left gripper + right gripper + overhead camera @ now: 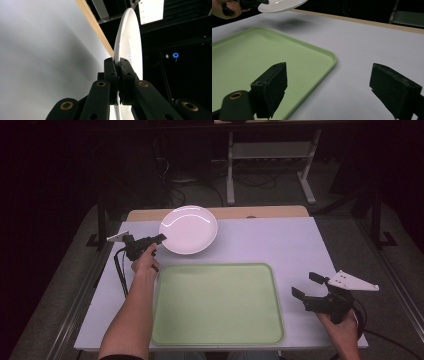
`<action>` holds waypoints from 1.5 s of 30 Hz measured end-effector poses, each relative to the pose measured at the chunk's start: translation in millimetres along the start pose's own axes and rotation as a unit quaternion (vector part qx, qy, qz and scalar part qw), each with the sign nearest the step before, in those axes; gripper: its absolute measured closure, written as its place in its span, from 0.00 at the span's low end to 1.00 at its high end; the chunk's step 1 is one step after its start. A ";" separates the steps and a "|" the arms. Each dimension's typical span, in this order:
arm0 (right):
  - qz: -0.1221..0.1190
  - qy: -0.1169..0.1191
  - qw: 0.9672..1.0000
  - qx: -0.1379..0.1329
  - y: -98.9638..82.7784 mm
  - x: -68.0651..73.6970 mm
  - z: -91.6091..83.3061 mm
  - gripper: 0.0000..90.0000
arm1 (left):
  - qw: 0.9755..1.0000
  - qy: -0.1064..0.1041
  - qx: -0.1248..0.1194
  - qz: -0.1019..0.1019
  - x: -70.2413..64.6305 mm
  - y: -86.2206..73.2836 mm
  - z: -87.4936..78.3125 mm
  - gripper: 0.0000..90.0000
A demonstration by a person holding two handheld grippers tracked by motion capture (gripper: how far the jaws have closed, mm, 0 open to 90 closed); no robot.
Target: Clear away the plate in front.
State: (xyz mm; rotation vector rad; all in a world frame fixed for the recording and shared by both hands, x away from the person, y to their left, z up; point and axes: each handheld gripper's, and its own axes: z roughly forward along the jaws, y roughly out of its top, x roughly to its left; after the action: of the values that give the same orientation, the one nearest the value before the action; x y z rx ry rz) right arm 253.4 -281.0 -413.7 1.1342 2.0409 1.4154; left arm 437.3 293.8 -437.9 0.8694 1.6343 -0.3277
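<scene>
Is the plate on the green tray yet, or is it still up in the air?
Not yet. The left gripper has already clamped the white plate by its rim, and the plate's shadow on the table in the right gripper view shows it is lifted. The green tray has nothing on it. The right gripper waits open beside the tray.

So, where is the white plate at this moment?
In the high view, the white plate is at the far left, held above the table by the left gripper, just beyond the green tray.

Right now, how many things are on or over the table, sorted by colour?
White: 1, the plate, held up by the left tool
Green: 1, the tray
Black: 2, the left tool and right tool
Total: 4
</scene>
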 end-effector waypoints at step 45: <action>0.009 0.000 1.000 -0.002 -1.9 -0.4 0.9 0.15 | 0.993 -0.006 0.108 0.046 7.0 -53.9 -49.2 0.97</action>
State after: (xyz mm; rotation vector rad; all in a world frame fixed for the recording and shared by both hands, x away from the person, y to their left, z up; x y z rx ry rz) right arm 253.6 -281.1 -415.8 1.1524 2.0326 1.4281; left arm 364.3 291.0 -444.5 1.0999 1.5607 -0.4504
